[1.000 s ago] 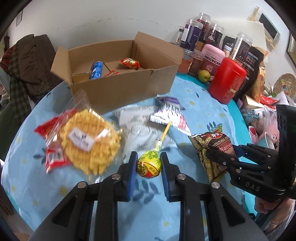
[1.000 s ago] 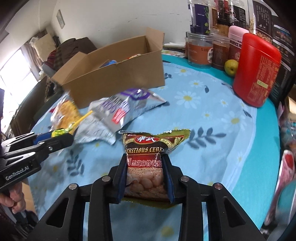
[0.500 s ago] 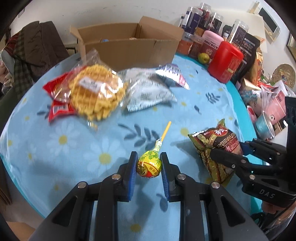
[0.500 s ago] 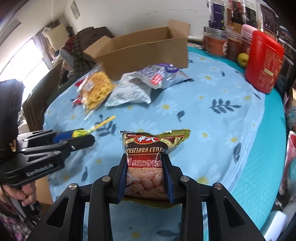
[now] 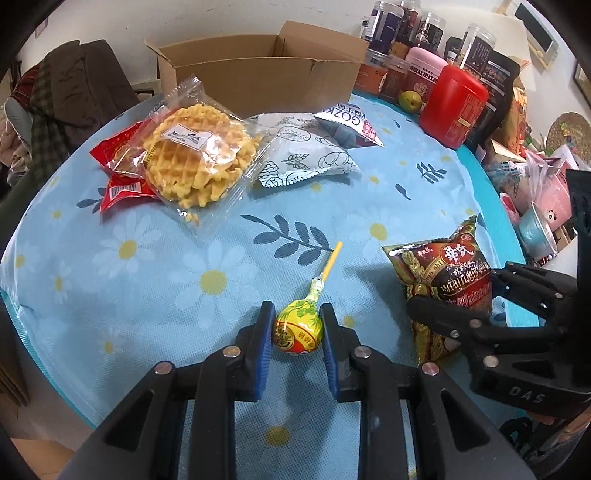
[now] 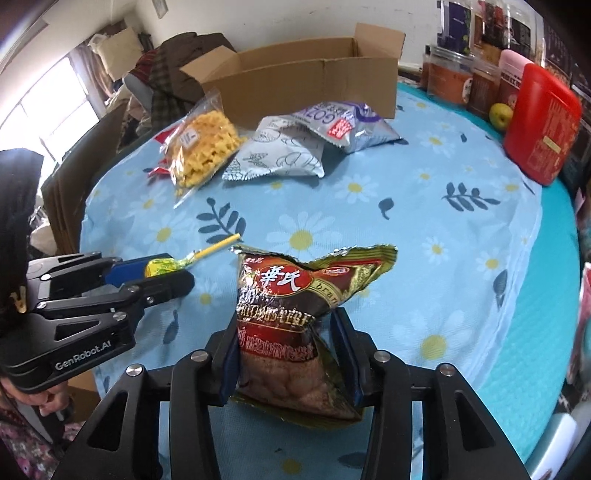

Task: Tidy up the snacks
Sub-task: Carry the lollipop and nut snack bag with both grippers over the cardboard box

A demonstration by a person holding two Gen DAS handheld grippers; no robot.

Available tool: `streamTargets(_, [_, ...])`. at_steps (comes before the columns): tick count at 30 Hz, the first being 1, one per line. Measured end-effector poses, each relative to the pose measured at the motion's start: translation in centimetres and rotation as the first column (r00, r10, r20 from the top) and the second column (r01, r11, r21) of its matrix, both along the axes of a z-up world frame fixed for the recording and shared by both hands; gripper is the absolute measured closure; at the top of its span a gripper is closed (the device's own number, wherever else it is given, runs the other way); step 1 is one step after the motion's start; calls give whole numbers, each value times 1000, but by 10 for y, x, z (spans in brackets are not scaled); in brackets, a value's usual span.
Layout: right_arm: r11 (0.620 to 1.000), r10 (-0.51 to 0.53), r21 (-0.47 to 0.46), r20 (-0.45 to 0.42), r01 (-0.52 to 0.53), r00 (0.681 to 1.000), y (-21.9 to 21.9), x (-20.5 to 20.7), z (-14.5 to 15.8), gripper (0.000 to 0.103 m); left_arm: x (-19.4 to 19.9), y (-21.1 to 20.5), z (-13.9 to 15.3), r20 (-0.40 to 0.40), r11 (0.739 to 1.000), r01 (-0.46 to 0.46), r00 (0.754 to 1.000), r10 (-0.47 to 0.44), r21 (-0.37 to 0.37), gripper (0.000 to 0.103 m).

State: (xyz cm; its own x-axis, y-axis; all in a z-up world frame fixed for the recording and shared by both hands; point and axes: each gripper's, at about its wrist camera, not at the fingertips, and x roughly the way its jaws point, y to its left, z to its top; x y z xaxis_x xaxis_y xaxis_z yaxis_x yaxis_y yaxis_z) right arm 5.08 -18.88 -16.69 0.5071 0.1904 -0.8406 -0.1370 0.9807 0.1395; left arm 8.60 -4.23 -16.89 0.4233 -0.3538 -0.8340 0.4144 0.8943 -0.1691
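Cardboard box (image 5: pixel 258 79) interior hidden behind its front wall. Red packet (image 5: pixel 118 173) mostly covered by waffle bag (image 5: pixel 195 155). Jar labels (image 5: pixel 424 33) at the back too small to read.

Right gripper (image 6: pixel 286 354) jaws opening — cereal packet (image 6: pixel 295 314) now slumped, tilted between them.
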Motion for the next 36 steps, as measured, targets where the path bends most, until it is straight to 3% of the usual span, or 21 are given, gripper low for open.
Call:
streamTargets(5, [1000,7,3,16,-8,1000,2,-1,2,65,2,2,1,0,1000,-4,1000,4,-14,79])
streamTargets(17, [995,53,86,54,-57,997,10,-4,22,66,2,15,27,40,997,-15,999,18,-75,79])
streamTargets(36, [986,146,44,246,-162,958,26,23,110,66,22,22,102,220,987,-7,974,43,-161,79])
